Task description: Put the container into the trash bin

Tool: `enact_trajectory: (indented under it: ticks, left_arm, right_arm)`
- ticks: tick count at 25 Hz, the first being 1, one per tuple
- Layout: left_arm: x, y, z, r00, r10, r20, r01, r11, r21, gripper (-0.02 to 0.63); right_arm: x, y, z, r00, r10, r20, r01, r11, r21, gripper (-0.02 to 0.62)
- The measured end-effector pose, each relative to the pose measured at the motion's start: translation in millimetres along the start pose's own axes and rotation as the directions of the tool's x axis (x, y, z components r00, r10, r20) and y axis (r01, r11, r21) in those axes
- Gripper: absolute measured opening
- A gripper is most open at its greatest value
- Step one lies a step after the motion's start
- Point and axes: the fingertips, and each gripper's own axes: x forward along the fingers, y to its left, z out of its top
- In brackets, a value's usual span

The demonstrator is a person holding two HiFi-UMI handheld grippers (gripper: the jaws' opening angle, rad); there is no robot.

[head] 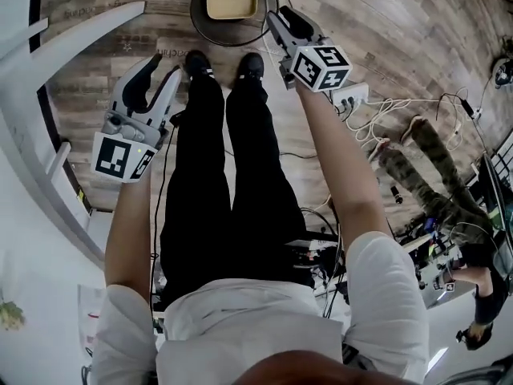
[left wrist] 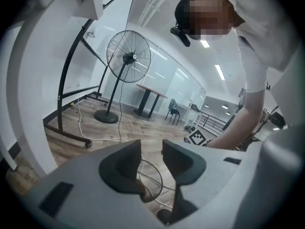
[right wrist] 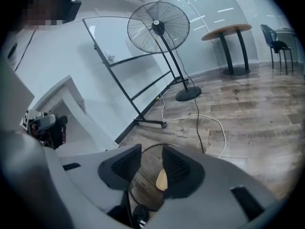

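Note:
A round black trash bin (head: pixel 197 16) stands on the wooden floor just beyond my shoes. A beige rectangular container (head: pixel 232 2) lies inside it. My right gripper (head: pixel 276 18) hangs over the bin's right rim, open, with nothing between its fingers. In the right gripper view (right wrist: pixel 151 154) a sliver of the beige container (right wrist: pixel 162 179) and the bin's dark rim (right wrist: pixel 150 148) show through the gap. My left gripper (head: pixel 163 69) hovers lower left of the bin, open and empty. In the left gripper view (left wrist: pixel 151 149) the bin's rim (left wrist: pixel 159 178) shows between its fingers.
A white table edge (head: pixel 48 95) runs along the left. A power strip with tangled cables (head: pixel 353 96) lies right of the bin. Another person's legs (head: pixel 425 159) stand at the right. A pedestal fan (left wrist: pixel 127 61) and a black frame (left wrist: pixel 64 94) stand farther off.

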Motion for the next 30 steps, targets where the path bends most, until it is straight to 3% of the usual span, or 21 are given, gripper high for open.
enact_trajectory:
  ticks: [6, 12, 18, 22, 26, 30]
  left_arm:
    - [-34.1, -28.0, 82.0, 0.998, 0.017, 0.057, -0.019, 0.999, 0.050, 0.144]
    - [-77.4, -75.0, 217.0, 0.973, 0.037, 0.226, -0.070, 0.988, 0.139, 0.146]
    - [-127.6, -127.2, 315.0, 0.949, 0.059, 0.309, -0.132, 0.966, 0.222, 0.146]
    - [-167.8, -156.4, 393.8, 0.931, 0.088, 0.355, -0.198, 0.937, 0.287, 0.145]
    - [-211.9, -170.3, 442.5, 0.894, 0.136, 0.427, -0.286, 0.907, 0.310, 0.146]
    - [-256.1, -186.4, 469.7, 0.844, 0.172, 0.507, -0.348, 0.896, 0.275, 0.145]
  right_arm:
    - [-76.5, 82.9, 123.5, 0.979, 0.083, 0.188, -0.071, 0.995, -0.068, 0.155]
    - [-206.4, 176.4, 275.1, 0.880, 0.191, 0.434, -0.103, 0.970, -0.218, 0.155]
    - [-334.3, 248.7, 354.9, 0.826, 0.249, 0.507, -0.036, 0.919, -0.393, 0.153]
    - [-415.1, 295.2, 429.0, 0.756, 0.340, 0.559, -0.007, 0.858, -0.513, 0.153]
    - [-477.0, 327.4, 473.6, 0.679, 0.404, 0.613, 0.019, 0.825, -0.565, 0.153]
    - [-519.1, 343.7, 484.3, 0.640, 0.411, 0.649, 0.078, 0.805, -0.588, 0.144]
